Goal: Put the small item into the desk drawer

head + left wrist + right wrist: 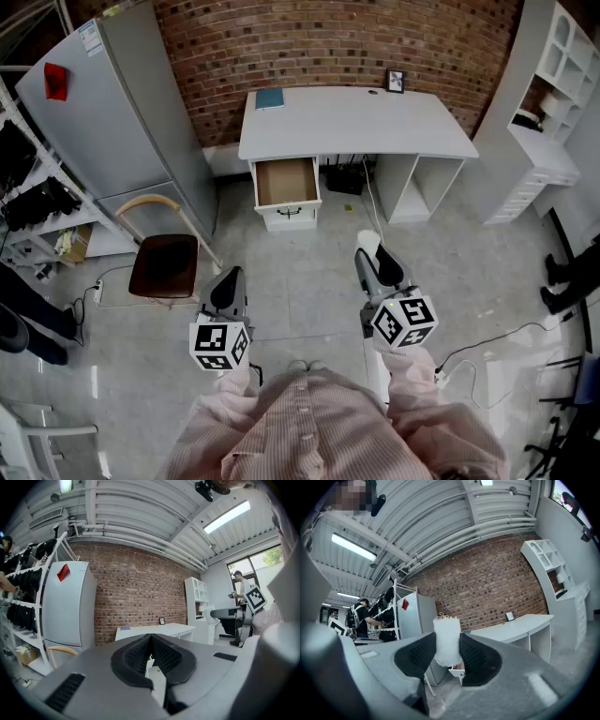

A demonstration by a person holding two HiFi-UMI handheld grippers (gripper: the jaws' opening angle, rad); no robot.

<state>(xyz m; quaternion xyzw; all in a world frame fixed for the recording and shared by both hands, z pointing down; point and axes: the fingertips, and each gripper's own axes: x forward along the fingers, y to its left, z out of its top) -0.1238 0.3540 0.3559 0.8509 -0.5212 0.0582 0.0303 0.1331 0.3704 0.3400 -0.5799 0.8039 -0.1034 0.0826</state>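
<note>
A white desk stands against the brick wall, and its top drawer is pulled out with nothing in it. My right gripper is level and pointed toward the desk, shut on a small white fuzzy item that stands upright between the pads. In the head view the white item pokes out past the jaw tips, over the floor well short of the drawer. My left gripper hangs over the floor to the left, its jaws shut on nothing. In the left gripper view the pads meet at the tip.
A grey refrigerator stands left of the desk, and a chair with a brown seat stands in front of it. A white shelf unit is at the right. A blue book and a picture frame sit on the desk. Cables lie on the floor.
</note>
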